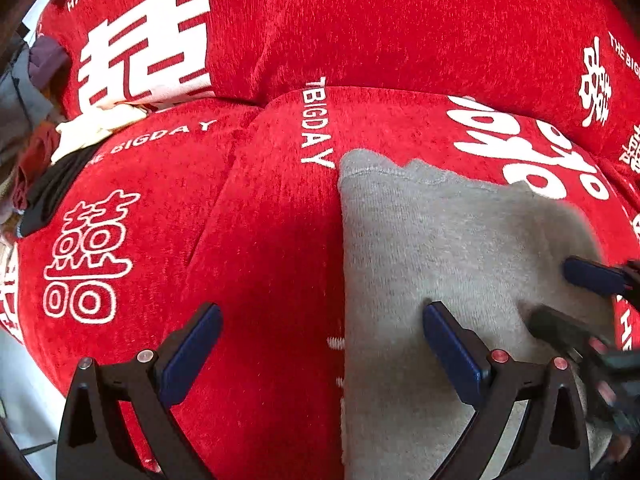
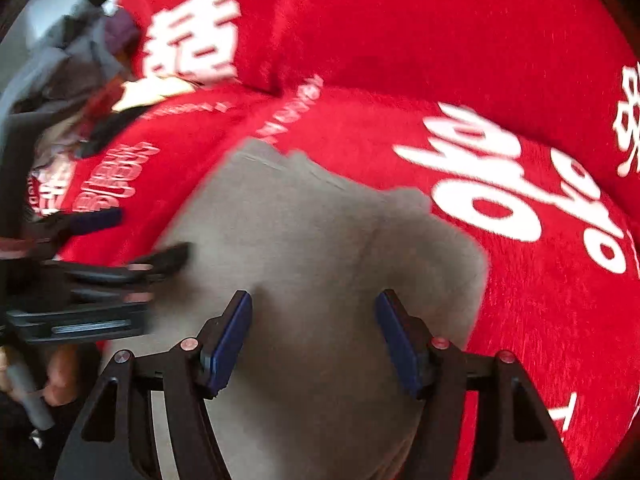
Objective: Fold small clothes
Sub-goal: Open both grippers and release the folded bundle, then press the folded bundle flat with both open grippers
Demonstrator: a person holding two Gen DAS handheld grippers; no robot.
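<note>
A grey knit garment [image 1: 440, 248] lies folded flat on a red seat cushion [image 1: 264, 240] printed with white lettering. My left gripper [image 1: 322, 354] hovers over the garment's left edge with its jaws wide apart; one fingertip [image 1: 192, 356] is over red fabric, the other over grey. Nothing is pinched. In the right wrist view the same garment [image 2: 320, 232] fills the middle, blurred. My right gripper [image 2: 314, 344] stands open above it, pads clear of the cloth. Each gripper shows in the other's view: the right gripper [image 1: 576, 300] at the garment's right side, the left gripper [image 2: 136, 236] at its left.
Red back cushions [image 1: 380, 20] with large white characters rise behind the seat. A heap of other clothes [image 1: 76, 132], cream, black, dark red and grey, sits at the seat's far left. A hand [image 2: 60, 376] holds the left gripper's handle. Pale floor [image 1: 24, 396] shows at the lower left.
</note>
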